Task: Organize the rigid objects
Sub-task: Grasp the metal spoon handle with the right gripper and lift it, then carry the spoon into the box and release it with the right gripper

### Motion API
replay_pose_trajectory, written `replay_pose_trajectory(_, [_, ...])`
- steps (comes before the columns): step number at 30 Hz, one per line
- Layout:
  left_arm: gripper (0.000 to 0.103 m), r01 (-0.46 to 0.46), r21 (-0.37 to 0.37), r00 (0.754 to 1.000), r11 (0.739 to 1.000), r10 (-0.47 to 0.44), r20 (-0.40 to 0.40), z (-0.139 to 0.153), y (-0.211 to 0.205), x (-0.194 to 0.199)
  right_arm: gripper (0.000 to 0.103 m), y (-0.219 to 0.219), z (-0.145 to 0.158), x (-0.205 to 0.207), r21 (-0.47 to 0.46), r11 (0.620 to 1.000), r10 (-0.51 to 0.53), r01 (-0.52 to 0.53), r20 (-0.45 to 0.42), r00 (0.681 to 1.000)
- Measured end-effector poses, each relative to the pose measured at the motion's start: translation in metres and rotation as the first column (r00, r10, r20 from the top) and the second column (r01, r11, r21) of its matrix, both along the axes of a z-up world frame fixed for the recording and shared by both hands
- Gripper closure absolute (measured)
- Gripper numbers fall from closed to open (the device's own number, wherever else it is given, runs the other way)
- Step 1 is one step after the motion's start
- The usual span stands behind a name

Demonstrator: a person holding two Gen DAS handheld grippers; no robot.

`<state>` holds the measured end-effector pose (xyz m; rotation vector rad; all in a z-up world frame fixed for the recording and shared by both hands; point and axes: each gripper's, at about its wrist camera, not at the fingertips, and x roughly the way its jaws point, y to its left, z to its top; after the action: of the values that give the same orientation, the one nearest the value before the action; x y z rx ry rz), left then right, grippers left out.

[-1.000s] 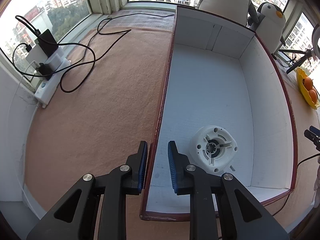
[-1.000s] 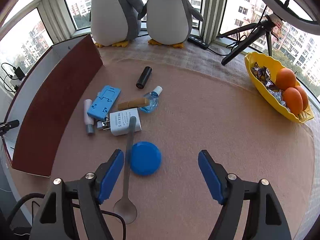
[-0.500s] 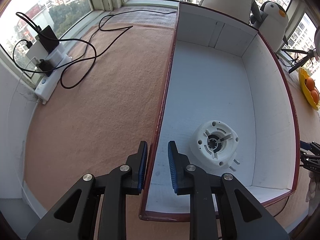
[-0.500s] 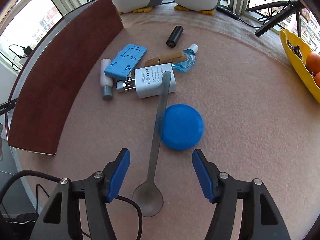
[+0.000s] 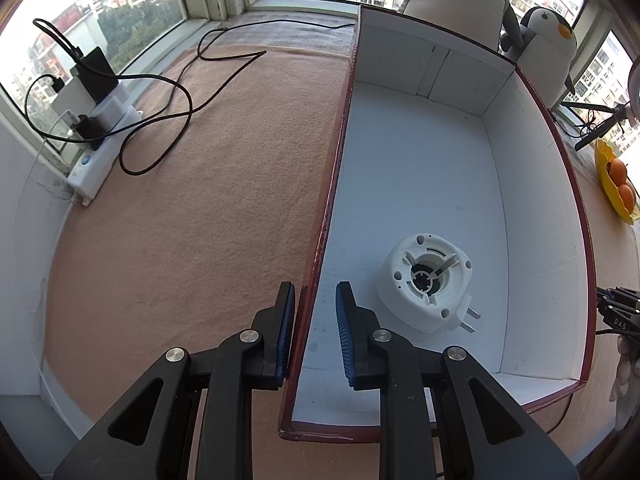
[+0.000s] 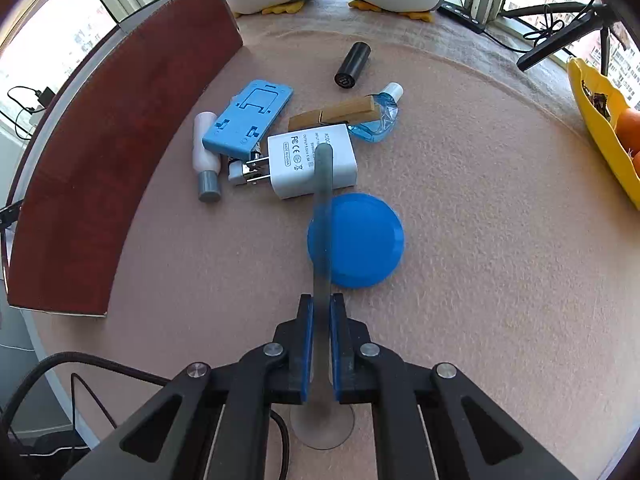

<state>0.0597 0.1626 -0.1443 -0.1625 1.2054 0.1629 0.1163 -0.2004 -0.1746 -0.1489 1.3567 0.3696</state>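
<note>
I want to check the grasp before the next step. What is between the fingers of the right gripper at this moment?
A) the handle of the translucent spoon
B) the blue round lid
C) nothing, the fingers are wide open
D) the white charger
A: the right gripper has its jaws closed on the spoon handle, while the blue round lid and the white charger lie free on the mat.

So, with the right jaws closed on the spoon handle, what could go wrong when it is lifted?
1. The spoon lies over the blue lid with its tip on the white charger; lifting may drag or nudge both.
2. The right gripper pinches a thin handle, so the spoon might pivot or slip.
3. The left gripper straddles the box wall; a careless move could shift the box.
</note>
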Motion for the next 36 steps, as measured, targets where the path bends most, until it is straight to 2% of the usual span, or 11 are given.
replay_pose_trajectory(8, [0.084, 0.000, 0.000, 1.000, 1.000, 0.000, 0.005, 0.001, 0.001, 0.002, 0.096, -0.014, 0.016, -0.006, 0.061, 0.997, -0.044, 0.041, 0.050, 0.998])
replay_pose_trajectory(16, [0.084, 0.003, -0.003, 1.000, 1.000, -0.003, 0.022, 0.003, 0.002, 0.008, 0.096, -0.017, 0.056, -0.009, 0.107, 0.993, -0.061, 0.048, 0.118, 0.991])
replay_pose_trajectory(25, [0.095, 0.003, 0.014, 0.999, 1.000, -0.003, 0.045, 0.005, 0.005, 0.008, 0.096, 0.047, 0.113, -0.002, 0.182, 0.981, 0.031, -0.072, 0.220, 0.975])
replay_pose_trajectory(36, [0.098, 0.009, 0.010, 0.997, 1.000, -0.009, 0.078, 0.006, 0.008, 0.004, 0.096, 0.133, 0.128, 0.002, 0.197, 0.958, 0.153, -0.207, 0.255, 0.955])
